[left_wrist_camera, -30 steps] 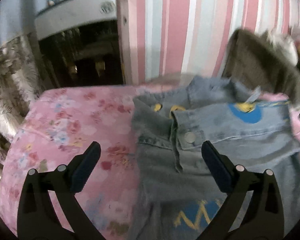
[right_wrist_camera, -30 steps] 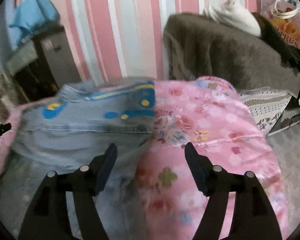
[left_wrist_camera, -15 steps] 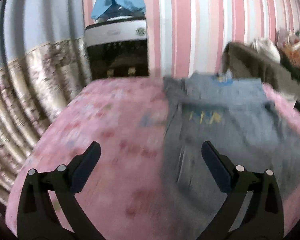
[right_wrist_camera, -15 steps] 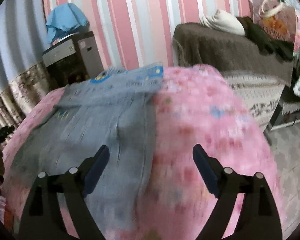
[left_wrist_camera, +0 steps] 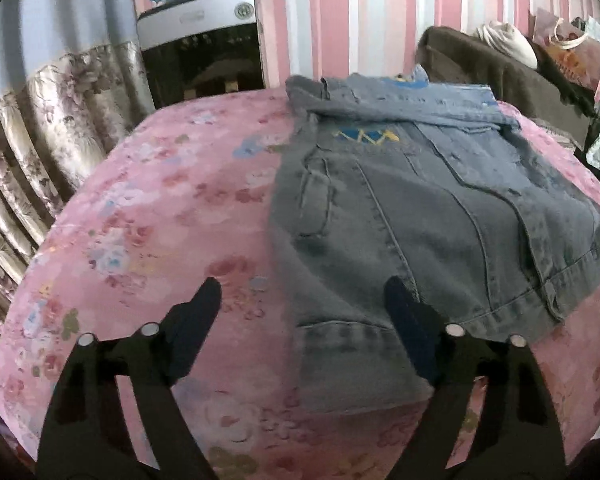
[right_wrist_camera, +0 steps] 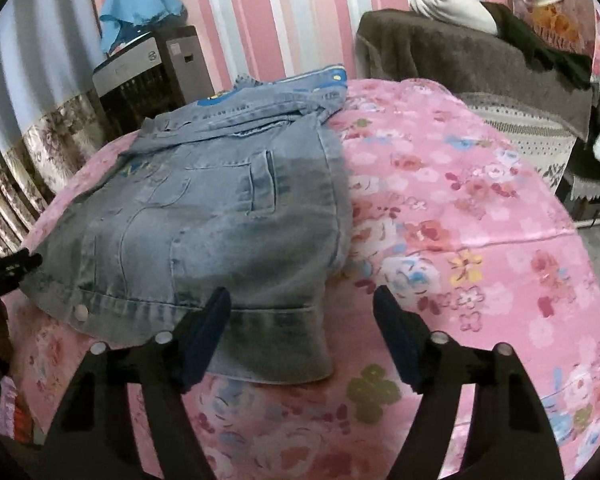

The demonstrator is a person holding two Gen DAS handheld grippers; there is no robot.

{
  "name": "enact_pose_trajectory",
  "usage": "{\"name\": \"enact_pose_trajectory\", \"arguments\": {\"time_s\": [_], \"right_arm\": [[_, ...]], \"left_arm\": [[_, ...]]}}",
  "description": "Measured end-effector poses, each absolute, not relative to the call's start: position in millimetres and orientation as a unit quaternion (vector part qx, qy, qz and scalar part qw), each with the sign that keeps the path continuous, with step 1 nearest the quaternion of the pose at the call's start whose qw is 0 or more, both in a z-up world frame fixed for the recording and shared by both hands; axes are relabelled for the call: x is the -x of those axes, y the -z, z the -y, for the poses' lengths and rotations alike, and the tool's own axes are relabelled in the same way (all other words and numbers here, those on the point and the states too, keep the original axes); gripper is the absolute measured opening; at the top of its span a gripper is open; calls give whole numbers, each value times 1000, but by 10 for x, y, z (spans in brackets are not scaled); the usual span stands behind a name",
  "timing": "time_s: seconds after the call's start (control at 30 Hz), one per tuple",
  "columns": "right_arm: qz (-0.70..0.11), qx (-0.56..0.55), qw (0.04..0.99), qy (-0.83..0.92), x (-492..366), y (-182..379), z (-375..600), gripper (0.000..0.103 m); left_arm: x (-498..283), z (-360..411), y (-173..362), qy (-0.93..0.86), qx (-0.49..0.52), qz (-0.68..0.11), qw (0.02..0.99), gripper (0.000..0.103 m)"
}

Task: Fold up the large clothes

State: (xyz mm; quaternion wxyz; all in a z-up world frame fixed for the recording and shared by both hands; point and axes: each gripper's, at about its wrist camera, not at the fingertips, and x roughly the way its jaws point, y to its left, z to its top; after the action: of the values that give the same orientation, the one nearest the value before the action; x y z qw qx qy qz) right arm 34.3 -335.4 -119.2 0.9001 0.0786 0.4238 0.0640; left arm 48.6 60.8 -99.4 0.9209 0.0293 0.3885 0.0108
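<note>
Two hand-held grippers, left hand-held gripper (left_wrist_camera: 302,300) and right hand-held gripper (right_wrist_camera: 302,308), both empty with jaws closing, hover at the lower frame over a thick, stiff-looking denim jacket (left_wrist_camera: 420,208) on the pink floral bed (left_wrist_camera: 160,200), whose near hem corners probably offer the firmest hold.

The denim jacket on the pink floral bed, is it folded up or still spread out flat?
Partly folded: the denim jacket has both side edges straight with no sleeves sticking out, and its collar end lies doubled over, but its body is still laid out lengthwise.
</note>
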Motion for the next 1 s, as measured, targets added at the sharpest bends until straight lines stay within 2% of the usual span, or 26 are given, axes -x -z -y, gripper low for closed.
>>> {"name": "enact_pose_trajectory", "arguments": {"time_s": [0.13,0.2,0.27,0.3,0.37,0.4,0.43,0.67,1.0], "right_arm": [[-433,-77,896,-59,-401,1267,3291,72],[-439,-77,893,-69,-433,1281,3256,64],[-447,-73,888,-79,-465,1313,3205,47],[-449,-69,887,-79,-468,1320,3178,46],[-445,-59,891,-73,-462,1301,3154,25],[-441,-59,892,-76,-453,1287,3160,22],[-438,-61,893,-79,-442,1267,3172,16],[-408,-62,906,-95,-336,1029,3188,11],[-323,-59,937,-116,30,329,3216,9]], "left_arm": [[-553,-527,1073,-2,-23,-408,913,77],[-611,-506,1103,0,-24,-418,908,74],[-658,-504,1140,15,-7,-429,903,56],[-678,-493,1163,23,1,-434,900,52],[-684,-453,1152,28,2,-430,903,40],[-683,-444,1145,28,5,-427,904,36],[-679,-453,1135,25,11,-423,906,27],[-576,-492,963,37,25,-400,916,13],[-239,-553,350,44,25,-329,943,10]]}}
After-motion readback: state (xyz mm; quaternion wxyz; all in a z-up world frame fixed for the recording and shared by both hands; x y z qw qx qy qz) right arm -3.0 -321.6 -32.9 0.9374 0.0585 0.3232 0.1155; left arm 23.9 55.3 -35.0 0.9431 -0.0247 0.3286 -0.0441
